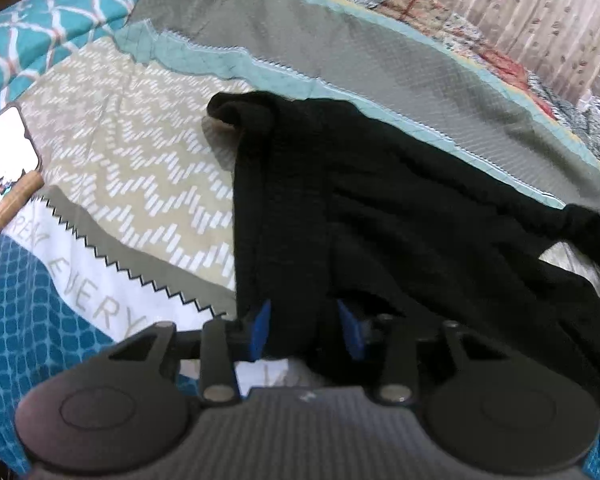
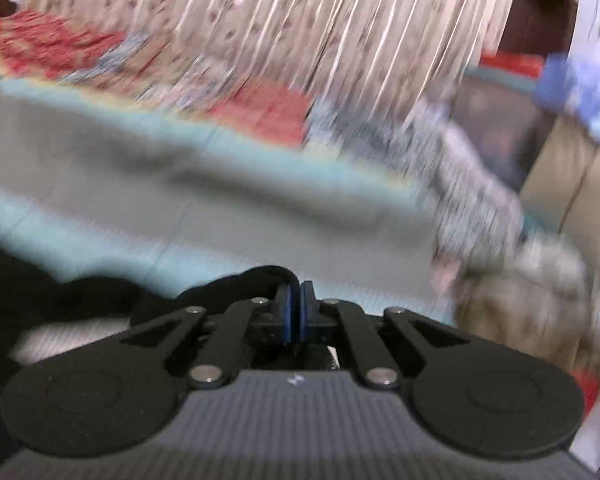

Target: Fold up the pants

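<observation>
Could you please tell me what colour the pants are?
Black pants; clearest in the left wrist view.

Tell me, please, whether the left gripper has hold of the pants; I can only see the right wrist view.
Observer: Yes, the left gripper has a thick fold of the black pants between its fingers.
Operator: Are the pants lying flat?
Observer: No, they lie rumpled on the quilt, with one bunched end drawn toward the right edge.
Operator: Is anything else nearby?
Observer: A phone sits on the quilt, left of the pants and apart from them.
</observation>
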The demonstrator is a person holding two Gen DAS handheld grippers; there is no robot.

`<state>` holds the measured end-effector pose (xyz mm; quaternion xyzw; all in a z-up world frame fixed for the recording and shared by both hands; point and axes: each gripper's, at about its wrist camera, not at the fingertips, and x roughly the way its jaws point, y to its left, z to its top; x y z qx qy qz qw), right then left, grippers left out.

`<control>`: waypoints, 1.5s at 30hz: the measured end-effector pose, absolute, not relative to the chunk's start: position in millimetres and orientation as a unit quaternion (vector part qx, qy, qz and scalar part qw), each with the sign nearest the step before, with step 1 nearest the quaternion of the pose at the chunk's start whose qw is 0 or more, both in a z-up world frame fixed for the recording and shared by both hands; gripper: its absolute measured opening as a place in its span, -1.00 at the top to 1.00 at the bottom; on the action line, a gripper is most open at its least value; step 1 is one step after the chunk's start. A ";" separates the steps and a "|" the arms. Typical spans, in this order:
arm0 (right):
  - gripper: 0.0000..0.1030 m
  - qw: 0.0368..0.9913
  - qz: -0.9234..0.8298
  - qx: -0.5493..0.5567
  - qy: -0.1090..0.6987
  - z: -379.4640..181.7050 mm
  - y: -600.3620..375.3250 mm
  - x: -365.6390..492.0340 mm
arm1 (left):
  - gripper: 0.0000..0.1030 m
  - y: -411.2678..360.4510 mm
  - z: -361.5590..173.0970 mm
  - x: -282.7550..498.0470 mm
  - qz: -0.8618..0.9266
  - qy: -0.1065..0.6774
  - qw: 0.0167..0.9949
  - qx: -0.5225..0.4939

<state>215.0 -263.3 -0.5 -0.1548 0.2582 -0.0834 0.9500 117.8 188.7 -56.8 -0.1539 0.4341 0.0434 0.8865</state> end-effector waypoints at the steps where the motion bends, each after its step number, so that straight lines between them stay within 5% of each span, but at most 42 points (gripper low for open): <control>1: 0.66 0.947 -0.107 -0.170 0.253 6.6 -265.5 242.1 | 0.29 189.1 -55.8 118.3 0.048 0.434 0.886 -0.157; 2: 0.43 0.941 -0.133 -0.181 0.253 11.7 -270.5 268.2 | 0.24 188.6 -54.4 118.3 0.054 0.433 0.885 -0.161; 3: -0.07 0.934 -0.159 -0.185 0.261 12.2 -275.3 287.3 | 0.22 188.5 -53.0 117.8 0.060 0.433 0.884 -0.166; 4: -0.12 0.929 -0.184 -0.175 0.269 10.0 -281.5 298.7 | 0.20 189.7 -51.5 116.3 0.062 0.431 0.884 -0.172; 15: -0.09 0.928 0.028 0.144 0.342 -70.4 -313.5 80.7 | 0.01 192.5 -49.2 108.6 0.017 0.416 0.879 -0.234; 18: -0.12 0.903 0.043 0.215 0.369 -91.5 -309.1 58.1 | 0.23 181.4 -56.0 112.1 -0.002 0.431 0.871 -0.237; 19: 0.06 0.894 0.047 0.219 0.387 -98.2 -300.2 57.6 | 0.32 176.5 -58.0 113.0 -0.002 0.436 0.870 -0.233; 21: 0.75 0.891 0.031 0.197 0.407 -103.7 -281.7 61.5 | 0.52 168.9 -55.1 114.4 0.011 0.441 0.871 -0.215; 25: 0.78 0.926 0.011 0.197 0.322 -41.7 -280.7 64.7 | 0.64 176.5 -15.8 97.5 0.007 0.397 0.889 -0.230; 32: 0.75 0.987 0.060 0.109 0.099 101.6 -269.9 14.3 | 0.64 223.9 47.7 42.8 0.013 0.312 0.909 -0.275; 35: 0.44 0.982 0.097 0.109 0.122 100.1 -270.7 6.8 | 0.57 241.6 42.3 27.3 0.049 0.326 0.907 -0.261; 37: -0.01 0.980 0.089 0.091 0.150 82.7 -270.9 -3.5 | 0.35 249.7 26.5 19.3 0.077 0.357 0.897 -0.248; 45: -0.05 0.949 -0.036 0.148 0.276 31.7 -321.6 31.1 | 0.37 288.6 8.5 15.1 0.147 0.374 0.885 -0.236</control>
